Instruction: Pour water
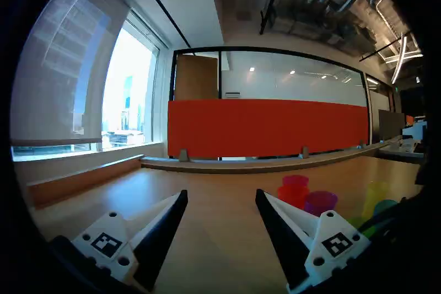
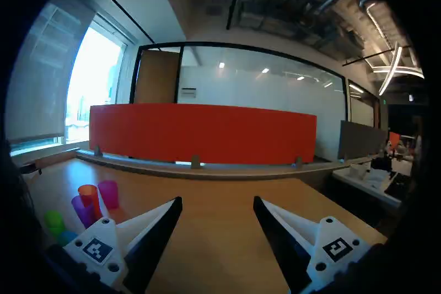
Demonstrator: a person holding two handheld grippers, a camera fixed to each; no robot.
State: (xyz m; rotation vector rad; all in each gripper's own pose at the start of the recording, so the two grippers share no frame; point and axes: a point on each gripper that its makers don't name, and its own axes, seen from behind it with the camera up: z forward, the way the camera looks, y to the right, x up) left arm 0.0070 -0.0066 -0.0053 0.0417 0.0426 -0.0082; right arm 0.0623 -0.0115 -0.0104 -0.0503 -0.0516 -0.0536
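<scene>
Left claw (image 1: 221, 192) spread over open tabletop (image 1: 220, 244); cups (image 1: 295, 192) clustered at right.

1. Left gripper view: the purple cup (image 1: 321, 201) stands just past the fingers (image 1: 281, 230), and the base is gone behind the finger on the view's right.
2. The orange cup (image 1: 291, 193) is tucked behind that same finger, bottom covered. The magenta cup (image 1: 296, 180) shows little more than its rim above it.
3. Further right of that finger, the yellow cup (image 1: 377, 192), teal cup (image 1: 386, 204) and green cup (image 1: 359, 221) lose their lower parts into the dark edge.
4. Right gripper view: the teal cup (image 2: 66, 236) is half swallowed beside the fingers (image 2: 151, 239), on the view's left.
5. What's inside any cup is too small and blurred to tell.
</scene>
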